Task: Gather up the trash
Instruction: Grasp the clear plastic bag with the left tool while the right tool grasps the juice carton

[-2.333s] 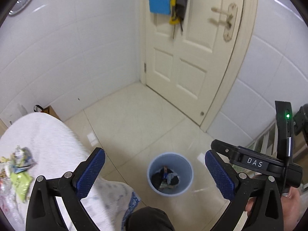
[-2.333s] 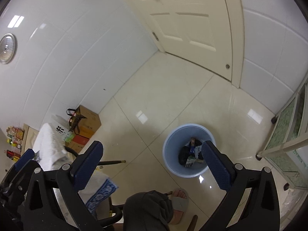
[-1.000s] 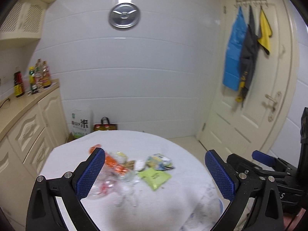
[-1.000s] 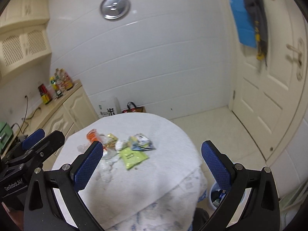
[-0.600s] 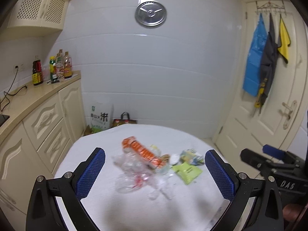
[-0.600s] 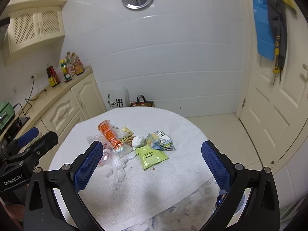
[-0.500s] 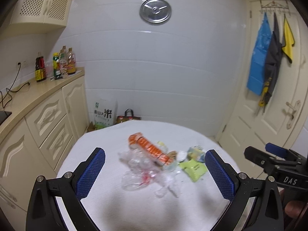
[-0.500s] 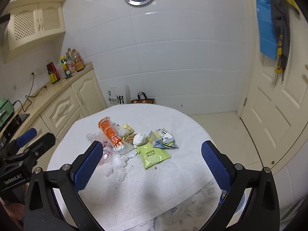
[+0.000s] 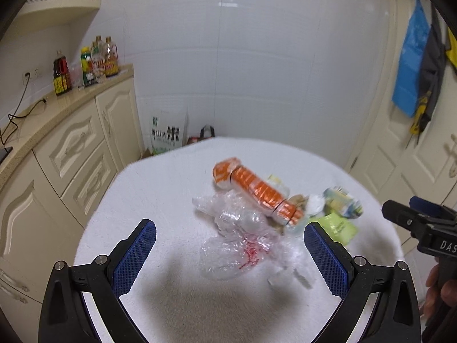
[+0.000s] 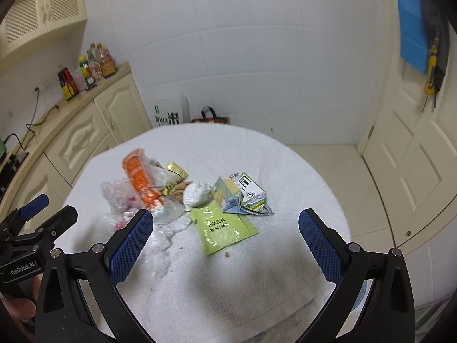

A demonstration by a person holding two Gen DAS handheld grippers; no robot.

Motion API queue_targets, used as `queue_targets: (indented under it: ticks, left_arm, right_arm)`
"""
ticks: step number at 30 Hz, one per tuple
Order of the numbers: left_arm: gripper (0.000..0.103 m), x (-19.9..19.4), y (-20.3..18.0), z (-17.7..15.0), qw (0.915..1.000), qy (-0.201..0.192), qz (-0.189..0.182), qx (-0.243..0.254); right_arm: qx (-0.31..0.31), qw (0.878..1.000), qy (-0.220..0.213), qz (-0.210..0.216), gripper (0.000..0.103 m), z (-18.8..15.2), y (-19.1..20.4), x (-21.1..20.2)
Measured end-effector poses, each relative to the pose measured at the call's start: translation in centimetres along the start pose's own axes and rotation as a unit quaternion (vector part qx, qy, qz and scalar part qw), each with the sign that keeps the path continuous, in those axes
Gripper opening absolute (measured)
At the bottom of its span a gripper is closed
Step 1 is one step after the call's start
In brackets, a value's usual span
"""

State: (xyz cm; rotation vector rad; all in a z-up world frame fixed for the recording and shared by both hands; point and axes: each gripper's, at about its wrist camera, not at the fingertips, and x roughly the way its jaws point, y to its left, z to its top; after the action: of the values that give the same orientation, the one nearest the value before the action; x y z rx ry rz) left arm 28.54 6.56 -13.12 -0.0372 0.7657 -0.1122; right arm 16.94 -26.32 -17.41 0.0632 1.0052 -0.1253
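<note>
swinging up from the blue bin on the floor, where both cameras looked down a couple of seconds ago, the two grippers now face the round table and its white cloth, and over the last second the heap of trash has grown larger in both views as they close in on it. the left gripper hangs with its jaws spread wide and nothing between them, framing the crumpled clear plastic that lies on the near side of the heap. the right gripper is likewise spread and empty, with the green packet flat on the cloth between its fingers. taking the orange wrapper as the landmark: the clear plastic is bunched against its near side, a white wad sits just right of its near end, the crushed carton lies further right beyond the wad, and the green packet lies nearer than the wad. nothing on the table is gripped yet. the return from the bin suggests a drop was just made and another pick is starting; much of the litter remains, so the task looks partly done, with several more trips likely.
</note>
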Motion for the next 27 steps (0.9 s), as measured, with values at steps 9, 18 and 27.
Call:
queue_targets:
  ticks: [9,18,27]
  left_arm:
    - [0.102,10.8,-1.9,3.0,0.9974,0.071,0.009,0.007]
    - [0.080,19.6,-4.4,6.6,0.9944,0.106,-0.006,0.003]
    - [0.052,23.0,-4.7,8.9,0.9941,0.105,-0.028,-0.002]
  right_arm:
    - [0.006,0.999,0.042,0.001,0.103,0.9,-1.6,5.7]
    - [0.009,0.997,0.083,0.000,0.095,1.3,-2.7,11.3]
    - [0.014,0.997,0.078,0.023,0.071,0.5,-3.4,10.9]
